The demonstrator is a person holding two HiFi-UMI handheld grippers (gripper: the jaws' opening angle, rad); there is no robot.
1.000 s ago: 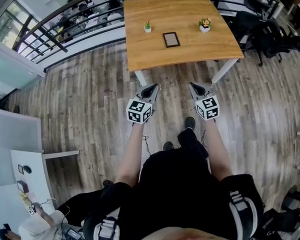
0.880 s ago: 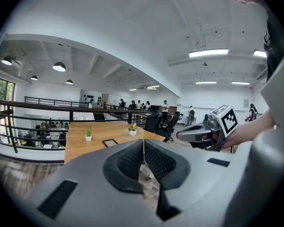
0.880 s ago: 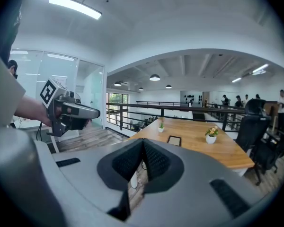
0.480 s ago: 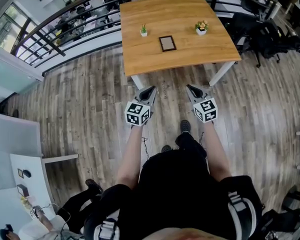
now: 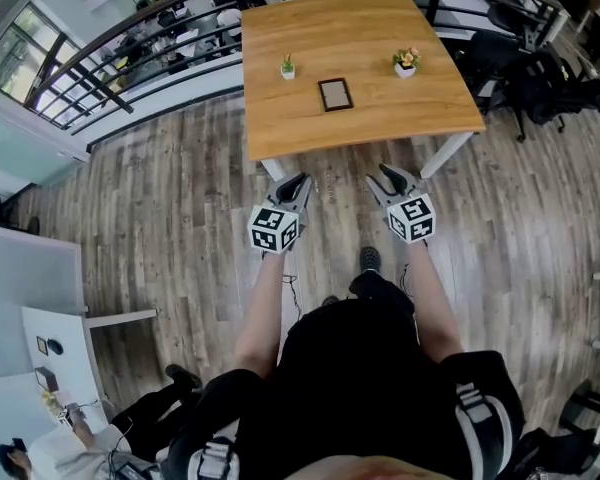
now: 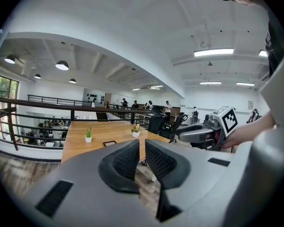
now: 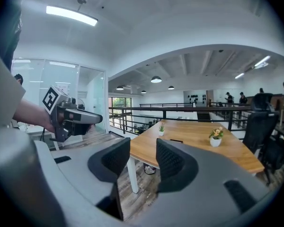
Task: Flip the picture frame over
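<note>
A small dark picture frame (image 5: 335,94) lies flat in the middle of the wooden table (image 5: 380,123), between two potted plants. It also shows in the left gripper view as the frame (image 6: 110,143) and in the right gripper view as the frame (image 7: 176,140). Both grippers hang over the floor just short of the table's near edge, pointing at it. My left gripper (image 5: 302,180) (image 6: 142,148) is shut with nothing in it. On my right gripper (image 5: 393,175) (image 7: 143,152) the jaws are opening, with nothing between them.
A green plant in a white pot (image 5: 287,65) stands left of the frame, and a flowering one (image 5: 406,62) to its right. Black office chairs (image 5: 525,68) crowd the table's right side. A dark railing (image 5: 130,58) runs behind and left. White table legs (image 5: 275,168) stand near the grippers.
Both grippers have moved forward to the table's near edge. The right gripper's jaws, shut before, now stand apart.
</note>
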